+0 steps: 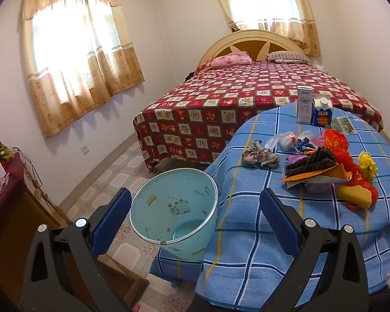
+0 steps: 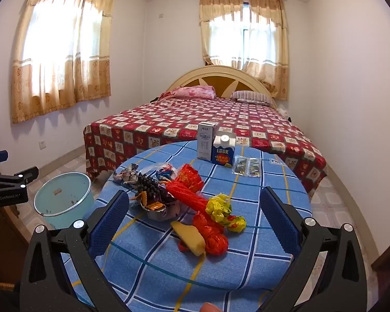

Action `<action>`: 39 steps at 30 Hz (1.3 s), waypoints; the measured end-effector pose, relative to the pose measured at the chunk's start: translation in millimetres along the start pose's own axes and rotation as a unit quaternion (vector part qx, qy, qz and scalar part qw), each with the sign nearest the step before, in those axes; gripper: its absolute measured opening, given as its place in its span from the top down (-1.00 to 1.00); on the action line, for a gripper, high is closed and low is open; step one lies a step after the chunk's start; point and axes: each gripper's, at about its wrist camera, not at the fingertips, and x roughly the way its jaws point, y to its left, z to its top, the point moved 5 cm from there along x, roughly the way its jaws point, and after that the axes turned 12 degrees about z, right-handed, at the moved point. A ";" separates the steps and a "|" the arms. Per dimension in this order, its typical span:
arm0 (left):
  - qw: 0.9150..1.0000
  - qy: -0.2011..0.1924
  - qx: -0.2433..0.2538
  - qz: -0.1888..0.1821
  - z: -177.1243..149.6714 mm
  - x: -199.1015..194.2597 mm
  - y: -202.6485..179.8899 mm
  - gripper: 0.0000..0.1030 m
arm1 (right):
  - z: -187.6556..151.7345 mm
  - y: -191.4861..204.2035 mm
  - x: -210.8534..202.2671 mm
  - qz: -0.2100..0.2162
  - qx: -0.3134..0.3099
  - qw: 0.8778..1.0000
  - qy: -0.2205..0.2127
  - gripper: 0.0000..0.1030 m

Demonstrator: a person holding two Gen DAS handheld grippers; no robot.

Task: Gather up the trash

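A heap of trash lies on the round table with the blue checked cloth (image 2: 260,234): orange-red netting (image 2: 195,197), a yellow crumpled wrapper (image 2: 218,205), a yellow wedge (image 2: 192,236), a dark ridged piece (image 2: 148,186) and crumpled wrappers (image 1: 260,154). A pale turquoise bin (image 1: 176,208) stands on the floor left of the table, its mouth tilted toward me. My left gripper (image 1: 195,215) hangs open over the bin and the table's edge. My right gripper (image 2: 193,217) is open above the heap, touching nothing. The left gripper (image 2: 15,182) also shows at the right wrist view's left edge.
Two cartons (image 2: 215,149) and a clear packet (image 2: 247,167) stand at the table's far side. A bed with a red patterned cover (image 2: 195,122) lies beyond. A wooden cabinet (image 1: 10,208) is at the left. Tiled floor (image 1: 111,171) lies between bed, bin and cabinet.
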 end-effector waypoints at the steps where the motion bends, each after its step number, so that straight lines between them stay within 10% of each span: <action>1: 1.000 0.003 0.000 -0.001 -0.3 0.4 -0.1 -0.88 | -1.2 0.4 1.1 0.000 0.000 1.000 0.000 -0.91; 39: 1.000 0.005 0.003 0.001 0.9 6.5 9.7 -0.88 | -9.6 -2.4 9.2 0.002 0.008 1.000 0.013 -0.91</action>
